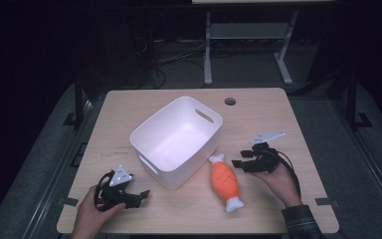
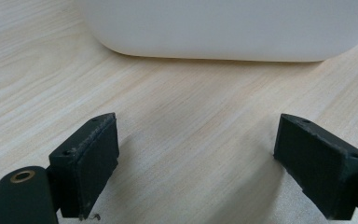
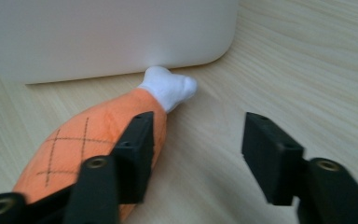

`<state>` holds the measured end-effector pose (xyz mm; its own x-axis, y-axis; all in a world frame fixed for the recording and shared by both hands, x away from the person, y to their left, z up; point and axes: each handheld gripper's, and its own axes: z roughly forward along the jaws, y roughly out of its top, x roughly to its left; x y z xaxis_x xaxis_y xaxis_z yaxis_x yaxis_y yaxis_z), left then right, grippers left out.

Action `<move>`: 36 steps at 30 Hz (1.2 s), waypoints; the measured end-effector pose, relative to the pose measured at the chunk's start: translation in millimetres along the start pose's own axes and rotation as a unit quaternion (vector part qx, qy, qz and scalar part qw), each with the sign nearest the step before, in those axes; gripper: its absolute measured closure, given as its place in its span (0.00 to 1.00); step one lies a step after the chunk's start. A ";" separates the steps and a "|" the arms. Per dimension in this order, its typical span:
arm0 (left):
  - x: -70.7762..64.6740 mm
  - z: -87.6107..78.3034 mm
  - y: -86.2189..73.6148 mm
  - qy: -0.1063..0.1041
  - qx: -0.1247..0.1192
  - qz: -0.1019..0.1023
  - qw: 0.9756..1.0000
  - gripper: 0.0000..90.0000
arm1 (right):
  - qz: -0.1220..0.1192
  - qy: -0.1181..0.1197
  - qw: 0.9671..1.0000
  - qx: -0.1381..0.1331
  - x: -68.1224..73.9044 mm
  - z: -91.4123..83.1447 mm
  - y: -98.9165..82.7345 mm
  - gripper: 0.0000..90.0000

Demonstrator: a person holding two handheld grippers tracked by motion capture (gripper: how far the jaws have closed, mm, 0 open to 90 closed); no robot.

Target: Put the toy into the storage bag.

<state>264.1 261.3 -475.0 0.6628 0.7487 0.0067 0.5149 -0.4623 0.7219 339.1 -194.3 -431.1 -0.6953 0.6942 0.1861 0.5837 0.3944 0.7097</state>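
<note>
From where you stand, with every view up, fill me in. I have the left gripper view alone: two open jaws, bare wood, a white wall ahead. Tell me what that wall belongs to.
Observer: It is the side of a white bin with handle slots, standing upright mid-table and empty.
Operator: Report what lies beyond it.
Observer: An orange plush drumstick lies on the table at the bin's right, one white end close to its wall.
Operator: Give me the other gripper.
Observer: The right gripper sits open just right of the drumstick, holding nothing.

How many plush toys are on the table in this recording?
1. An orange plush toy lies on the table beside the white bin, left of the right gripper. The bin's visible inside looks empty.
</note>
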 end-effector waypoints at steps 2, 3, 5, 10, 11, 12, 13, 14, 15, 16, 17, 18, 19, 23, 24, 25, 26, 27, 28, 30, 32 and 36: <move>-0.1 0.0 0.0 0.000 0.000 -0.001 1.000 0.14 | 0.001 0.000 1.000 0.000 1.3 -2.2 -0.4 0.40; -0.1 0.0 0.0 0.000 0.000 -0.001 1.000 0.14 | 0.003 -0.001 1.000 -0.003 3.2 -4.4 -0.7 0.37; -0.2 0.1 -0.1 0.000 -0.001 -0.001 1.000 0.14 | 0.006 0.006 1.000 -0.005 7.9 -8.8 -1.0 0.32; 0.4 -0.4 0.1 0.000 0.003 0.003 1.000 0.14 | 0.007 0.005 1.000 -0.002 20.8 -10.8 -1.4 0.17; 0.4 -0.3 0.1 0.000 0.002 0.003 1.000 0.14 | 0.011 0.007 1.000 -0.005 25.6 -9.0 -2.8 0.15; 0.4 -0.2 0.0 0.000 0.001 0.003 1.000 0.14 | 0.010 0.009 1.000 -0.003 27.0 -7.4 -3.4 0.15; 0.3 -0.2 0.0 0.000 0.001 0.003 1.000 0.14 | 0.010 0.009 1.000 -0.003 27.0 -7.4 -3.4 0.15; 0.4 -0.2 0.0 0.000 0.001 0.003 1.000 0.14 | 0.009 0.010 1.000 -0.001 28.6 -5.3 -3.9 0.14; 0.3 -0.2 0.0 0.000 0.001 0.003 1.000 0.14 | 0.010 0.012 1.000 0.002 30.5 -2.6 -4.1 0.13; 0.3 -0.2 0.0 0.000 0.001 0.003 1.000 0.14 | 0.010 0.014 1.000 0.002 32.2 -0.3 -4.1 0.13; 0.4 -0.2 0.0 0.000 0.002 0.003 1.000 0.14 | 0.007 0.015 1.000 0.005 33.5 1.9 -4.0 0.12; 0.4 -0.2 0.0 0.000 0.001 0.003 1.000 0.14 | 0.006 0.018 1.000 0.008 36.3 5.2 -3.9 0.11; 0.4 -0.2 0.0 0.000 0.001 0.003 1.000 0.14 | 0.006 0.018 1.000 0.008 36.3 5.2 -3.9 0.11; 0.4 -0.2 0.0 0.000 0.001 0.003 1.000 0.14 | 0.013 0.021 1.000 0.009 40.0 10.6 -3.9 0.08; 0.4 -0.2 0.0 0.000 0.001 0.003 1.000 0.14 | 0.013 0.023 1.000 0.010 40.7 11.5 -3.9 0.08; 0.3 -0.2 0.0 0.000 0.001 0.003 1.000 0.14 | 0.012 0.022 1.000 0.010 41.2 12.5 -4.0 0.08; 0.3 -0.2 0.0 0.000 0.001 0.003 1.000 0.14 | 0.012 0.023 1.000 0.009 41.5 13.7 -4.1 0.08; 0.3 -0.1 0.0 0.000 0.001 0.003 1.000 0.14 | 0.011 0.025 1.000 0.012 42.3 16.3 -4.6 0.08; 0.3 -0.1 0.0 0.000 0.001 0.003 1.000 0.14 | 0.011 0.025 1.000 0.012 42.3 16.3 -4.6 0.08; 0.3 -0.1 0.0 0.000 0.001 0.003 1.000 0.14 | 0.009 0.024 1.000 0.017 42.3 19.1 -5.5 0.08; 0.3 -0.1 0.0 0.000 0.001 0.003 1.000 0.14 | 0.009 0.024 0.999 0.023 42.4 22.0 -6.5 0.08; 0.3 -0.1 0.0 0.000 0.001 0.002 1.000 0.14 | 0.011 0.027 0.999 0.027 42.2 26.1 -8.0 0.07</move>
<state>264.2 261.6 -475.0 0.6650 0.7467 0.0103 0.5125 -0.4664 0.7210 316.1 -152.5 -446.6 -0.7026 0.6702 0.2390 0.6199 0.4118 0.6679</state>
